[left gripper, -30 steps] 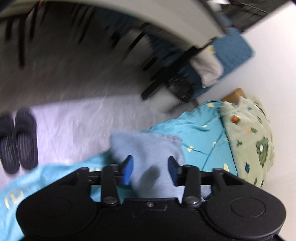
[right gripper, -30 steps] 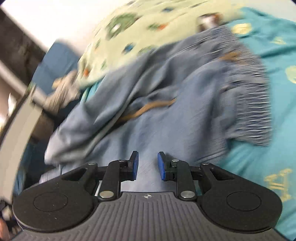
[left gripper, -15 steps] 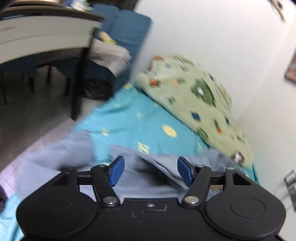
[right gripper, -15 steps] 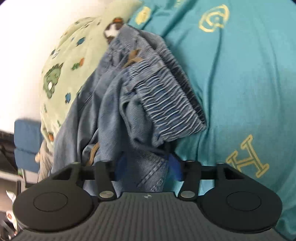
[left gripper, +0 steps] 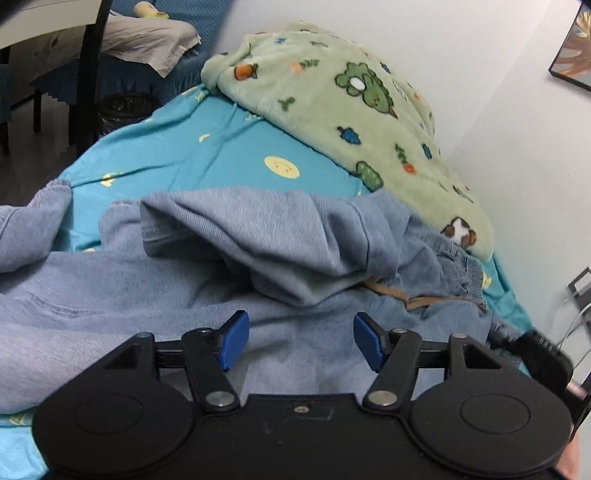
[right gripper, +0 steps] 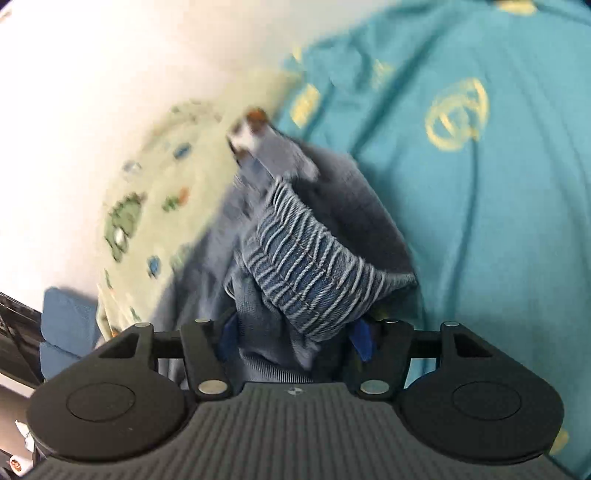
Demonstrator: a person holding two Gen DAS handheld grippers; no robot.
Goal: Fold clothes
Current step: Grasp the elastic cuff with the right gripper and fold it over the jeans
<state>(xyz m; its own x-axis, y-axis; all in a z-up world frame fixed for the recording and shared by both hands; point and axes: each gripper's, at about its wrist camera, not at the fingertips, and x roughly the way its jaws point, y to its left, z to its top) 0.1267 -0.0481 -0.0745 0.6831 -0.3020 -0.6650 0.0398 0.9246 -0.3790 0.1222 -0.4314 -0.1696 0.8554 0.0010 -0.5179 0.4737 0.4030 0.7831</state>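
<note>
Light blue denim trousers (left gripper: pixel 258 236) lie rumpled on the teal bed sheet (left gripper: pixel 184 155), one part folded over in a loose roll. A tan drawstring (left gripper: pixel 391 293) shows near the elastic waistband. My left gripper (left gripper: pixel 299 341) hovers open just above the trousers, with nothing between its blue pads. In the right wrist view the gathered waistband (right gripper: pixel 314 273) bunches up between the fingers of my right gripper (right gripper: pixel 295 336). Its jaws stand wide apart, and the cloth partly hides the blue pads. That view is motion-blurred.
A green cartoon-print blanket (left gripper: pixel 332 99) is heaped along the white wall (left gripper: pixel 498 110) behind the trousers. Beyond the bed's far left corner stand a black table leg (left gripper: pixel 88 74), a dark bin (left gripper: pixel 122 110) and a blue seat with beige cloth (left gripper: pixel 140 33).
Both grippers have gone from closed on the denim to wide open. The left view has swung from the floor and slippers up onto the bed. The right one has moved to the waistband.
</note>
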